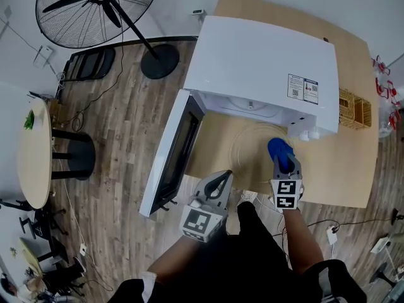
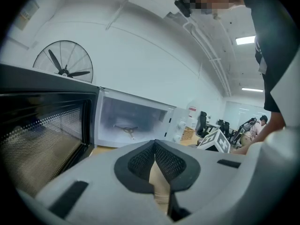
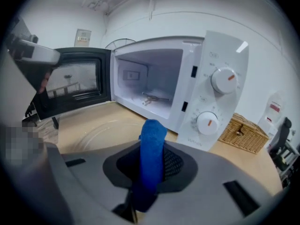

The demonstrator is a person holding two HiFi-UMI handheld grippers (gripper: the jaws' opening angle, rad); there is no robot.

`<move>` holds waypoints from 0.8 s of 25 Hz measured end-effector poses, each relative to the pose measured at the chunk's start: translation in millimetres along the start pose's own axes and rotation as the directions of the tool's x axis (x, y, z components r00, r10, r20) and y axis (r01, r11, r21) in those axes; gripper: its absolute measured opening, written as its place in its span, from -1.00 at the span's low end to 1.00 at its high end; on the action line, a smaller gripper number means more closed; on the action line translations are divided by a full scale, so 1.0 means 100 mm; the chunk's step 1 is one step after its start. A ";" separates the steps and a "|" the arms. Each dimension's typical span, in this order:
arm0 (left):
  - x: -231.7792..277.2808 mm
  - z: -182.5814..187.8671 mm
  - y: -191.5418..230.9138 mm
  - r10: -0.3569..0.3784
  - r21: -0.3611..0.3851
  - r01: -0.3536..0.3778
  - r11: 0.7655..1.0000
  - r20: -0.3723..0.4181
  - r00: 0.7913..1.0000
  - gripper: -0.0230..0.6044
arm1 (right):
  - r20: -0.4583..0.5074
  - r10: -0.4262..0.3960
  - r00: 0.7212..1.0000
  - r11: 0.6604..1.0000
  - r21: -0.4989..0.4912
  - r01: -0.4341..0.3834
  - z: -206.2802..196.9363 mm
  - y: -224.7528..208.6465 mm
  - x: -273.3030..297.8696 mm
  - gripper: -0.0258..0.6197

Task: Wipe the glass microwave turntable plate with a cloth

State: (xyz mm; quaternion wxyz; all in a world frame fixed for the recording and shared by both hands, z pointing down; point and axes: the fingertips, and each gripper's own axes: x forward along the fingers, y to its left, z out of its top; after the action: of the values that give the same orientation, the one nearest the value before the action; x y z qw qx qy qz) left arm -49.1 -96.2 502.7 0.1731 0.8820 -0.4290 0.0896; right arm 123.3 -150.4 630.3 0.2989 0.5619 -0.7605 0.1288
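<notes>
The clear glass turntable plate (image 1: 255,153) lies flat on the wooden table in front of the open white microwave (image 1: 265,65); its faint rim shows in the right gripper view (image 3: 101,130). My right gripper (image 1: 285,164) is shut on a blue cloth (image 1: 279,150), which sticks out past the jaws (image 3: 152,146) over the plate's right side. My left gripper (image 1: 222,180) is shut with nothing between its jaws (image 2: 155,159), at the table's front edge just left of the plate.
The microwave door (image 1: 170,153) hangs open to the left, its inside (image 3: 150,86) showing the roller ring. A wicker basket (image 1: 353,109) sits right of the microwave. A standing fan (image 1: 101,8) and a round side table (image 1: 31,153) are on the floor to the left.
</notes>
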 end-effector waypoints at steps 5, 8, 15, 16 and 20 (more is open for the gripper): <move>-0.04 -0.01 0.01 0.012 -0.004 -0.012 1.000 0.006 1.000 -0.92 | 0.068 0.146 0.987 0.989 -0.020 -0.145 0.22 0.50 -0.17 -0.73; -0.08 -0.03 0.03 0.021 -0.006 -0.021 1.000 0.004 1.000 -0.92 | 0.068 0.226 0.972 0.974 -0.028 -0.224 0.24 0.81 -0.23 -0.73; -0.14 -0.05 0.08 0.040 -0.012 -0.040 0.999 0.004 0.999 -0.92 | -0.033 0.367 0.930 0.921 -0.126 -0.368 0.01 1.39 -0.25 -0.73; -0.15 -0.06 0.08 0.042 -0.013 -0.042 0.999 0.004 0.999 -0.92 | -0.050 0.374 0.926 0.913 -0.153 -0.377 -0.03 1.45 -0.25 -0.73; -0.16 -0.05 0.12 0.049 -0.012 -0.049 0.999 0.006 0.999 -0.92 | -0.108 0.372 0.922 0.899 -0.206 -0.387 -0.16 1.51 -0.19 -0.73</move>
State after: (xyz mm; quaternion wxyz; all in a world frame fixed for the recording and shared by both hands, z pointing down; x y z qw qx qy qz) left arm -68.8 -89.4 505.1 0.1750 0.8705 -0.4514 0.0885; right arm -9.1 -75.9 652.8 0.3542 0.3612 -0.8547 0.1164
